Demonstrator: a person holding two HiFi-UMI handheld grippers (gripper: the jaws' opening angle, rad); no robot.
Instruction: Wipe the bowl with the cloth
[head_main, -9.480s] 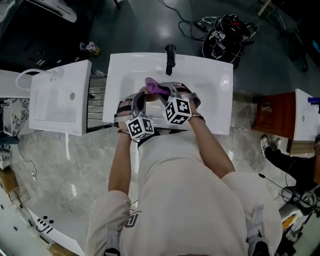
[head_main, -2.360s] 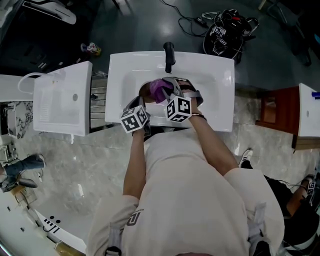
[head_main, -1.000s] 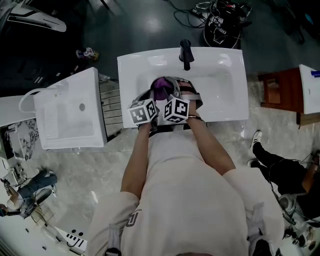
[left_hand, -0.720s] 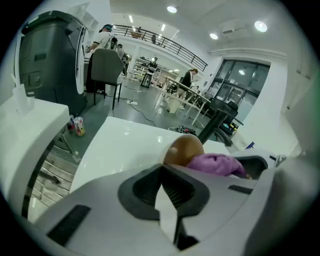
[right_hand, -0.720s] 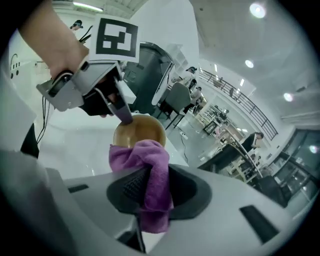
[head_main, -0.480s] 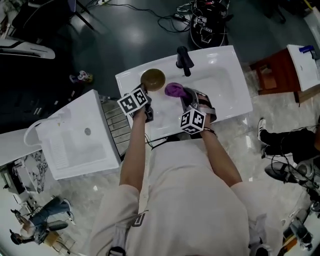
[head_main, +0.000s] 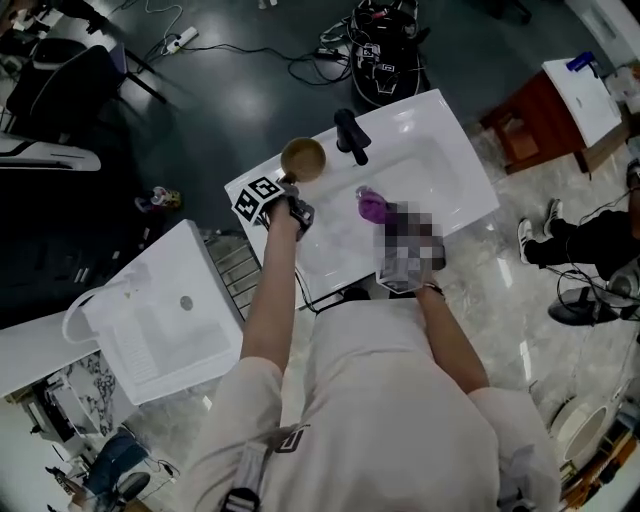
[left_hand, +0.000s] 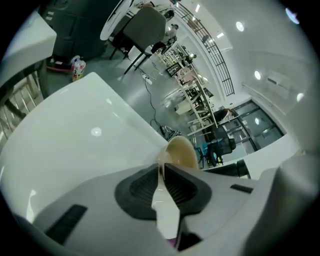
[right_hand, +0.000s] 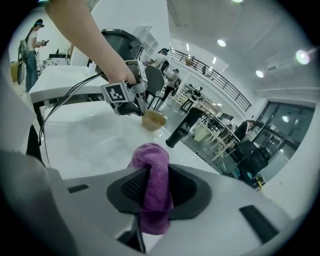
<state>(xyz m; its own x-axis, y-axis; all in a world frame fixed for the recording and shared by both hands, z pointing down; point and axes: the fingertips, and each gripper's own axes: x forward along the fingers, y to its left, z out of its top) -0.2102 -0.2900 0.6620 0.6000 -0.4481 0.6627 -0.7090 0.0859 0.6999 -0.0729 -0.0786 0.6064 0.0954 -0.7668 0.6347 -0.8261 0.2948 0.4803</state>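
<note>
My left claw (left_hand: 161, 175) pinches the bowl (head_main: 303, 158) by its rim at the sink's (head_main: 445, 140) back corner; my right claw (right_hand: 152, 192) clamps the cloth (right_hand: 152, 165) over the basin. That thin rim hold could slip, dropping the bowl.

A white sink (head_main: 468, 165) has a black faucet (head_main: 350, 135) at its back rim and stands on a pale marble floor (head_main: 520, 320). A second white sink (head_main: 165, 325) stands to its left, with a metal rack (head_main: 238, 268) between them. Behind them, tangled cables (head_main: 385, 50) and a power strip (head_main: 185, 38) lie on dark floor. A brown cabinet (head_main: 520, 125) stands to the right.
</note>
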